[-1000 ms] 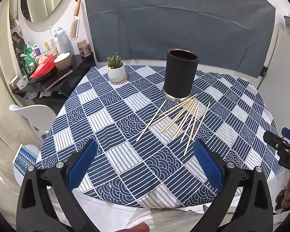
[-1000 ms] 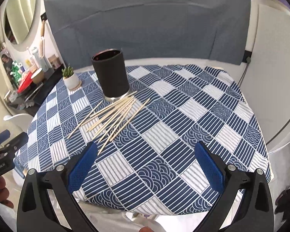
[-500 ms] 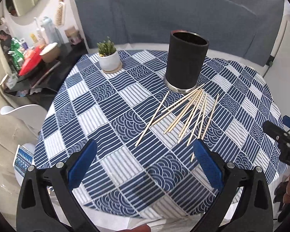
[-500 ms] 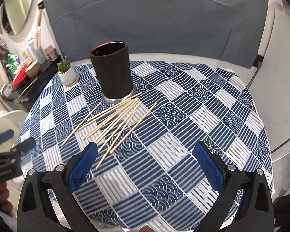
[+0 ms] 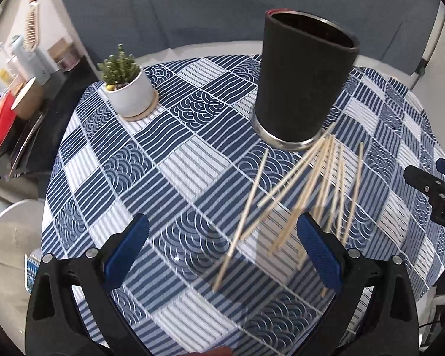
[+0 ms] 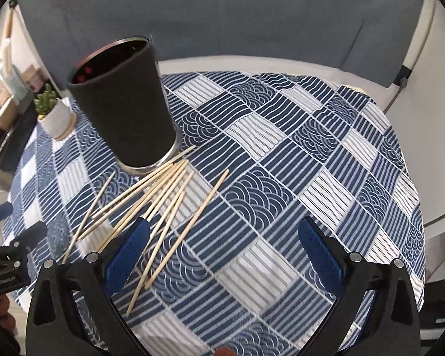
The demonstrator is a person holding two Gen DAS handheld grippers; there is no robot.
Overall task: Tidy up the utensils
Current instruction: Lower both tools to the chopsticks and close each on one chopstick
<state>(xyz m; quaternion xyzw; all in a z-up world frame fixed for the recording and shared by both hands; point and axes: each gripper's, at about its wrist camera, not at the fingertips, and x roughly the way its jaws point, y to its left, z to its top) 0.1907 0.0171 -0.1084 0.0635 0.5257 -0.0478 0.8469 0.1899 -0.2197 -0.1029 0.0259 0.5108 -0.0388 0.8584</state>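
Note:
Several wooden chopsticks point(image 5: 299, 195) lie fanned out on the blue patterned tablecloth point(image 5: 175, 166), just in front of a tall black holder cup point(image 5: 302, 80). My left gripper point(image 5: 222, 249) is open and empty, above the cloth at the near ends of the sticks. In the right wrist view the chopsticks point(image 6: 163, 204) lie left of centre below the cup point(image 6: 124, 103). My right gripper point(image 6: 222, 252) is open and empty, its left finger over the sticks' near ends. Each gripper shows at the edge of the other's view.
A small cactus in a white pot point(image 5: 127, 89) stands on a coaster at the far left of the table. A dark side shelf point(image 5: 17, 109) with bowls and bottles is left of the table. A grey padded backrest point(image 6: 222, 14) runs behind it.
Both grippers have moved forward and down toward the chopsticks and the cup, which now look much larger. Both stay open. Nothing on the table has moved.

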